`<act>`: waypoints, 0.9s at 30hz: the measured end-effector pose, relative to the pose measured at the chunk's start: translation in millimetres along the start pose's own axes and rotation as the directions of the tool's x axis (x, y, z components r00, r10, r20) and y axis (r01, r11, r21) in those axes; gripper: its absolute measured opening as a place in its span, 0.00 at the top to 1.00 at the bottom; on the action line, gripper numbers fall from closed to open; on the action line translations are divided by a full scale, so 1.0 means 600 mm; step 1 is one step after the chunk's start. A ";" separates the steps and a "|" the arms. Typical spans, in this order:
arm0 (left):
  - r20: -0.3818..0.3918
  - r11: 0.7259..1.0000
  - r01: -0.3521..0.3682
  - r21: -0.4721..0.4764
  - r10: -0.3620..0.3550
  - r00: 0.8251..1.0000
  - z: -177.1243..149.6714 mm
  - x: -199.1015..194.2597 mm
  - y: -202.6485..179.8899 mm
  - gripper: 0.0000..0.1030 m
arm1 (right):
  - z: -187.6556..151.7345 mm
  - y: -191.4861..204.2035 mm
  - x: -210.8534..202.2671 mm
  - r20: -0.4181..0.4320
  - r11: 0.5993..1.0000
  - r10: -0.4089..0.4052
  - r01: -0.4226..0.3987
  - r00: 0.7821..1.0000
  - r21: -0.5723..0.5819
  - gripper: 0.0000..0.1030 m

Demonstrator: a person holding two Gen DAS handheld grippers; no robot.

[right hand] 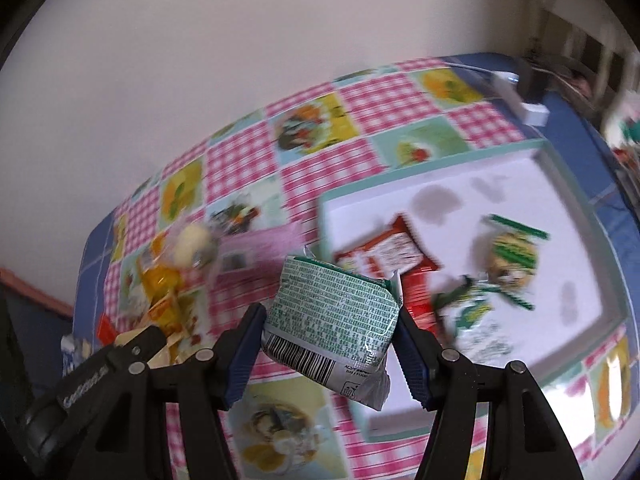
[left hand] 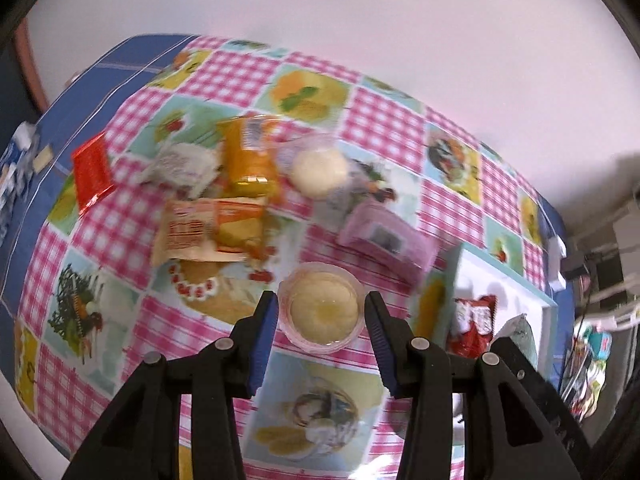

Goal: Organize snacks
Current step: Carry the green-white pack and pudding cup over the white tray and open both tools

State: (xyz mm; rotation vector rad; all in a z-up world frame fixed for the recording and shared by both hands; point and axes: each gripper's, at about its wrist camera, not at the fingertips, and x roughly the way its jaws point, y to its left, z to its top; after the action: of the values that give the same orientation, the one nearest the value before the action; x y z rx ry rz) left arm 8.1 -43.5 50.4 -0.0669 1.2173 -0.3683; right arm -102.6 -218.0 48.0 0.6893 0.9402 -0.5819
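Pink gingham squares and fruit pictures cover the tablecloth (left hand: 224, 76) on which the snacks lie. The left gripper (left hand: 322, 312) points steeply down with its blue-padded jaws closed against the sides of a small clear jelly cup (left hand: 322, 307) with pale yellow filling, held at the fingertips above the cloth. Beyond it on the cloth lie a pink packet (left hand: 386, 236), a round white sweet in clear wrap (left hand: 318, 170), an orange jelly cup (left hand: 248, 152) lying on its side, an orange and cream wrapper (left hand: 208, 232), a white crinkled packet (left hand: 180, 166) and a red packet (left hand: 92, 172), all close together in a loose cluster. The right gripper (right hand: 330, 320) has its jaws about half apart and pressed on a green-printed packet (right hand: 332, 312) with a barcode at its lower end; the packet hangs tilted over the near left corner of a white tray (right hand: 576, 248) with a pale green rim. In the tray lie a red packet (right hand: 392, 258) near the left side and two green and yellow wrapped sweets (right hand: 512, 256) further right, close to each other. The left gripper's black body shows at the lower left of the right wrist view, beside the snack cluster. Both views are blurred.
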 end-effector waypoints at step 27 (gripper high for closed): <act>-0.012 0.911 0.113 0.398 -0.117 0.993 -0.055 0.054 -0.275 0.56 | 0.062 -0.252 0.021 -0.007 0.929 -0.194 0.186 0.981 0.320 0.36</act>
State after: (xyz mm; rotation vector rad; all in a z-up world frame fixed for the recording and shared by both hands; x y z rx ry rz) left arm -52.4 -203.5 50.2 0.2119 1.1086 -0.7131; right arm -185.0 -345.5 11.1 0.8838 0.9043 -0.9271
